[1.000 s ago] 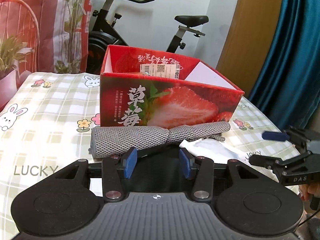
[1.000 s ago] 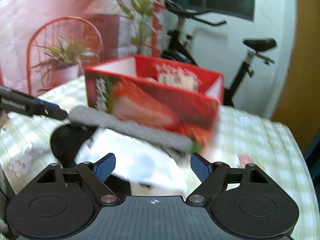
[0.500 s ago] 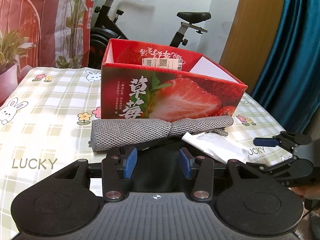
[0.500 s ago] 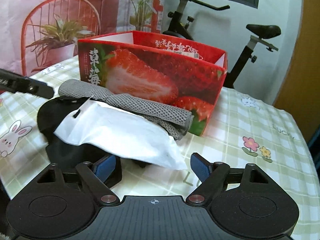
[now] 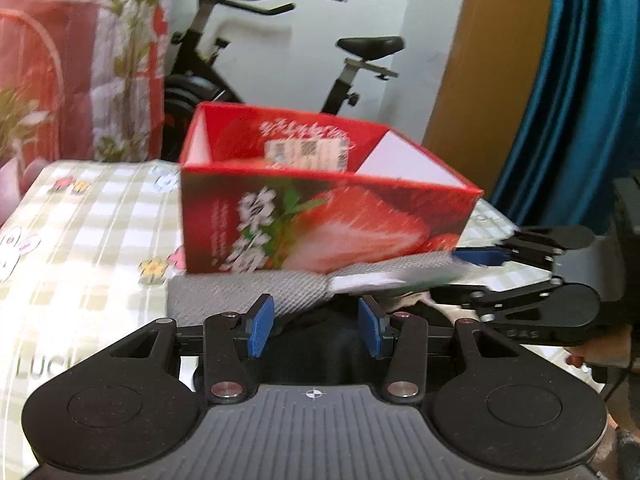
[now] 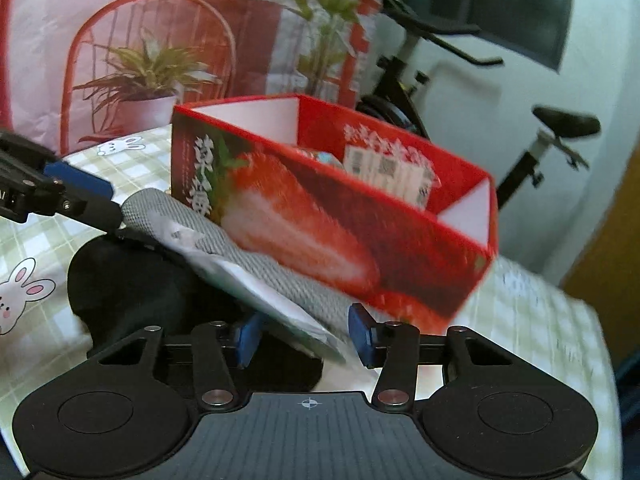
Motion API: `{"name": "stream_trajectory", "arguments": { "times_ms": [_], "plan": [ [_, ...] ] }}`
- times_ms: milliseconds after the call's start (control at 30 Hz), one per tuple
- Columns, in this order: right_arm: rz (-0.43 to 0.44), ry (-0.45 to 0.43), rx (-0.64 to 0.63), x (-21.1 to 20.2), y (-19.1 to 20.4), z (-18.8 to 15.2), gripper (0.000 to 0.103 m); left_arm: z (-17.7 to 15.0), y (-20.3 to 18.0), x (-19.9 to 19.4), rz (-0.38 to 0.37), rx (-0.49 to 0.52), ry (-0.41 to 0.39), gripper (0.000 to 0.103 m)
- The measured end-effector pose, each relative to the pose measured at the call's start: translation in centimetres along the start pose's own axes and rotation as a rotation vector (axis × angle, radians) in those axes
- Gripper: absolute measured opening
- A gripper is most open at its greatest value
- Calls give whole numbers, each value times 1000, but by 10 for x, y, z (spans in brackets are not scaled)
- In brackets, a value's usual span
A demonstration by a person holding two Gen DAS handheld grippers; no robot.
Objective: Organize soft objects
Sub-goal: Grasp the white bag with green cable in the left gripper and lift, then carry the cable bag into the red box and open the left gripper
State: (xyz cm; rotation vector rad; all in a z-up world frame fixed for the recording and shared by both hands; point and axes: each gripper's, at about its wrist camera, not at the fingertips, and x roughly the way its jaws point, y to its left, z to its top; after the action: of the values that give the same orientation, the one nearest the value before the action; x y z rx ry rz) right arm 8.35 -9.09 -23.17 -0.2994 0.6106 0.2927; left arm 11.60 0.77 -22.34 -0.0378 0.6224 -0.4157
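Note:
A red strawberry box (image 5: pixel 320 220) stands open on the checked tablecloth; it also shows in the right wrist view (image 6: pixel 340 216). A rolled grey cloth (image 5: pixel 240 292) lies along its front, seen too in the right wrist view (image 6: pixel 256 264). A white flat packet (image 6: pixel 256 292) lies tilted over a black soft item (image 6: pixel 160 292). My right gripper (image 6: pixel 302 340) has its jaws around the packet's near end, partly closed; contact is unclear. My left gripper (image 5: pixel 316 332) is open over the black item (image 5: pixel 320 344).
The box holds labelled packets (image 6: pixel 392 172). An exercise bike (image 5: pixel 280 60) stands behind the table. A potted plant (image 6: pixel 148 88) and red chair are at the back left. A blue curtain (image 5: pixel 580 100) hangs on the right.
My right gripper has moved in and narrowed around the white packet, whose near end is now lifted. Both views shifted and blurred. The left gripper stays open.

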Motion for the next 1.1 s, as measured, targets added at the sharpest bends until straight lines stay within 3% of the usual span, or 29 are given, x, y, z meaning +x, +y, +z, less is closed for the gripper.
{"name": "stream_trajectory", "arguments": {
  "times_ms": [267, 500, 600, 667, 733, 967, 1100],
  "plan": [
    [10, -29, -33, 9, -6, 19, 43, 29, -18, 26, -67, 100, -22, 49],
    [2, -53, 7, 9, -15, 14, 45, 44, -21, 63, -113, 117, 28, 49],
    [-29, -64, 27, 7, -20, 11, 51, 44, -24, 74, -122, 129, 50, 48],
    [-51, -74, 62, 4, -26, 8, 64, 42, -23, 79, -127, 115, 57, 45],
    [-68, -84, 134, -2, -35, 0, 69, 40, -22, 82, -124, 111, 65, 43],
    [-3, -50, 361, 6, -57, -28, 65, 38, -16, 88, -101, 94, 83, 43],
    [51, -55, 448, 18, -61, -34, 62, 36, -11, 89, -109, 73, 92, 37]
  ]
}}
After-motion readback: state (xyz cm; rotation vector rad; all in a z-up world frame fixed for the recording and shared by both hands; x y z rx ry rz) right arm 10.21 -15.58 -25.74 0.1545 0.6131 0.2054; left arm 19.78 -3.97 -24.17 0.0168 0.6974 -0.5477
